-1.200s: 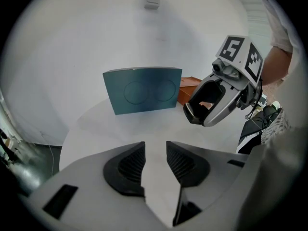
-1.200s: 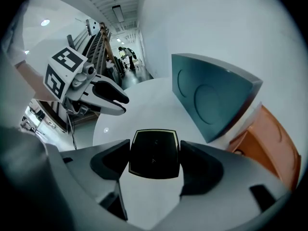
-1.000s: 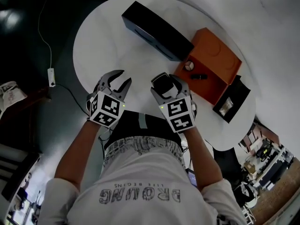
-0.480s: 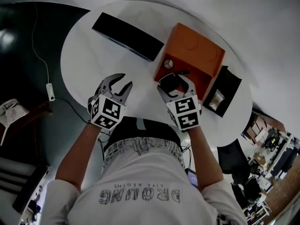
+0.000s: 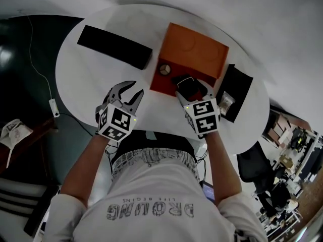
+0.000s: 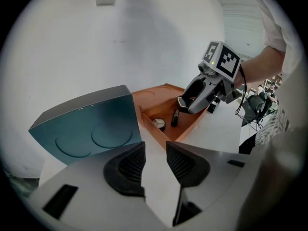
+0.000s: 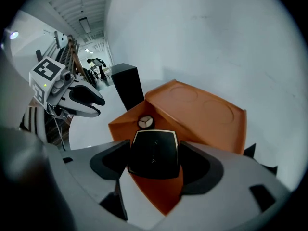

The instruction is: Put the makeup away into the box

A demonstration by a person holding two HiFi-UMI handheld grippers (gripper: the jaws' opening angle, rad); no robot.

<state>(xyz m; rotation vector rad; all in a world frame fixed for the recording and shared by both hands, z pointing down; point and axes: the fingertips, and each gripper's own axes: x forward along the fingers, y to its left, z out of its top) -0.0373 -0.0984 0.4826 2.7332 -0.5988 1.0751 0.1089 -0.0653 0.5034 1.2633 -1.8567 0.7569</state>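
Observation:
The orange box [image 5: 194,52] stands open on the white round table [image 5: 101,79], its lid laid back. My right gripper [image 5: 193,88] hangs over the box's near edge, shut on a black square compact [image 5: 184,83] that fills the space between the jaws in the right gripper view [image 7: 154,146]. Inside the box lie a small round compact [image 5: 164,69] and a black lipstick tube [image 6: 175,118]. To the left of the box, my left gripper [image 5: 128,88] stands open above the bare tabletop, nothing between its fingers [image 6: 132,165].
A long black box [image 5: 115,47] lies at the back left of the table, close to the orange box. A black tray [image 5: 238,82] holding a small item [image 5: 225,102] sits right of the orange box. A white cable [image 5: 38,69] trails over the dark floor on the left.
My right gripper has carried the black compact from the front of the table to over the orange box. The left gripper moved along beside it and stayed open.

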